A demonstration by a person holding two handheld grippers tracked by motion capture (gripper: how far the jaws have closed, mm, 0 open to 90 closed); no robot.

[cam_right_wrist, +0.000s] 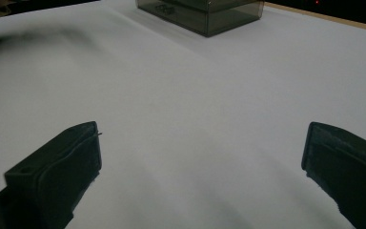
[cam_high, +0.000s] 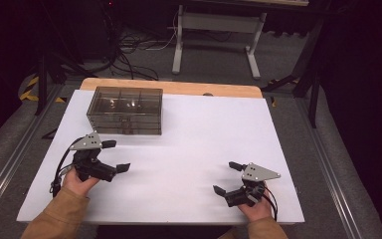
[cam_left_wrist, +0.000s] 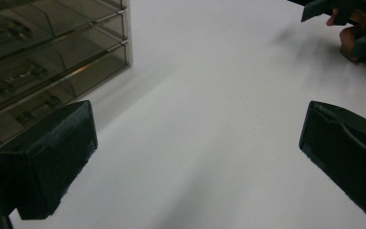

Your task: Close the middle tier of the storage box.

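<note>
My left gripper has its jaws wide and empty, just beside the smoky drawer box at the table's far left. My right gripper is also wide, well apart. Approaching too low, I could push the box. The drawers seem to hold small parts, though I cannot tell which.

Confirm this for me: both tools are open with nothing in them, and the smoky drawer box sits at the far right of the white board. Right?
Not quite. Both the left tool and the right tool are open with nothing between the jaws, but the smoky drawer box sits at the far left of the white board, just ahead of the left tool. The high view shows it.
</note>
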